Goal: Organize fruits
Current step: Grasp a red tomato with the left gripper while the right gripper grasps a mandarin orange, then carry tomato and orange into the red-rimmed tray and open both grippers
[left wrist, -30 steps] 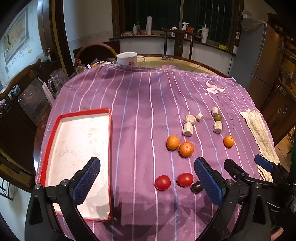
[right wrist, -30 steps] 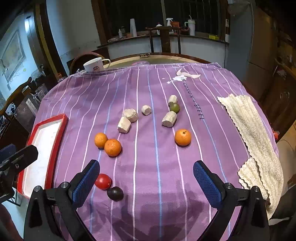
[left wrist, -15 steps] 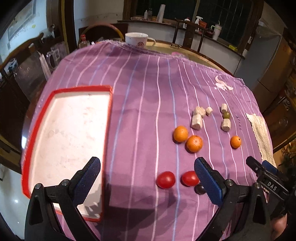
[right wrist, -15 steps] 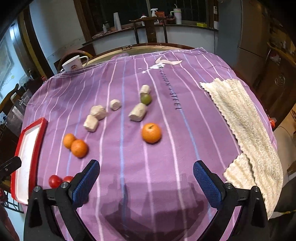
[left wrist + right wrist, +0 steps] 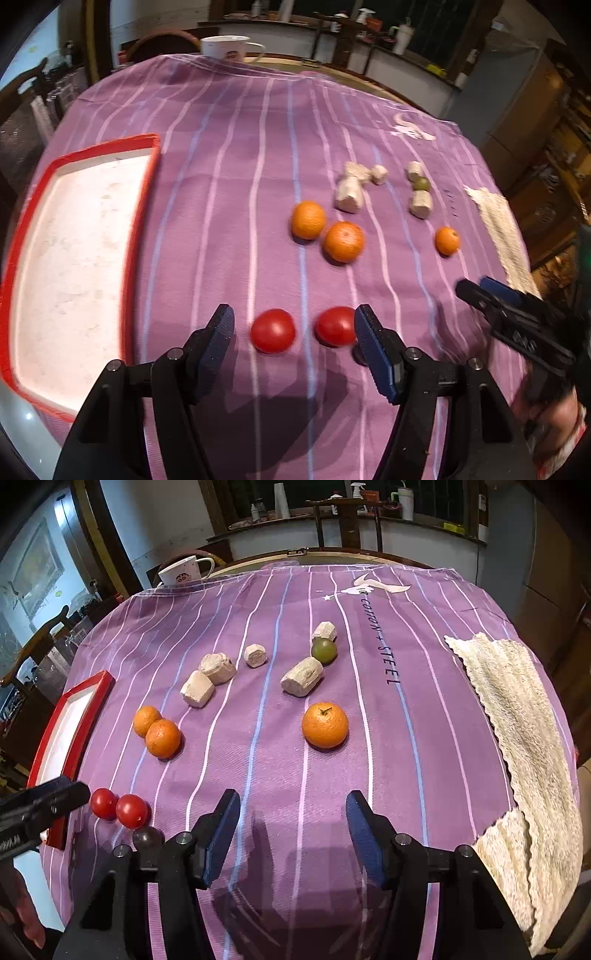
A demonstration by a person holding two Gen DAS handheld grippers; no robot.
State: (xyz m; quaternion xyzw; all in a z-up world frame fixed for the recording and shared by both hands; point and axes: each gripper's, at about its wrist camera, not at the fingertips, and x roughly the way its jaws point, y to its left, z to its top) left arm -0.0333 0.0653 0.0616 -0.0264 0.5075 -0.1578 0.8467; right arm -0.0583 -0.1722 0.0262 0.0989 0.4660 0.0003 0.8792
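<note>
On the purple striped cloth lie two red tomatoes point(image 5: 273, 330) point(image 5: 334, 325), three oranges point(image 5: 308, 220) point(image 5: 343, 242) point(image 5: 447, 240), a small green fruit point(image 5: 421, 183) and a dark round fruit point(image 5: 146, 838). My left gripper point(image 5: 295, 334) is open and empty, low over the cloth, with the left tomato between its fingers. My right gripper point(image 5: 293, 825) is open and empty, just short of the lone orange point(image 5: 325, 724). A red-rimmed white tray point(image 5: 146, 192) lies at the left.
Several pale beige chunks point(image 5: 302, 676) lie among the fruit beyond the oranges. A cream knitted cloth point(image 5: 524, 716) drapes the right table edge. A white mug point(image 5: 186, 573) stands at the far edge. Chairs and a counter are behind the table.
My left gripper has moved forward and down toward the tomatoes. My right gripper has moved closer to the lone orange. Both have narrowed a little but stay open.
</note>
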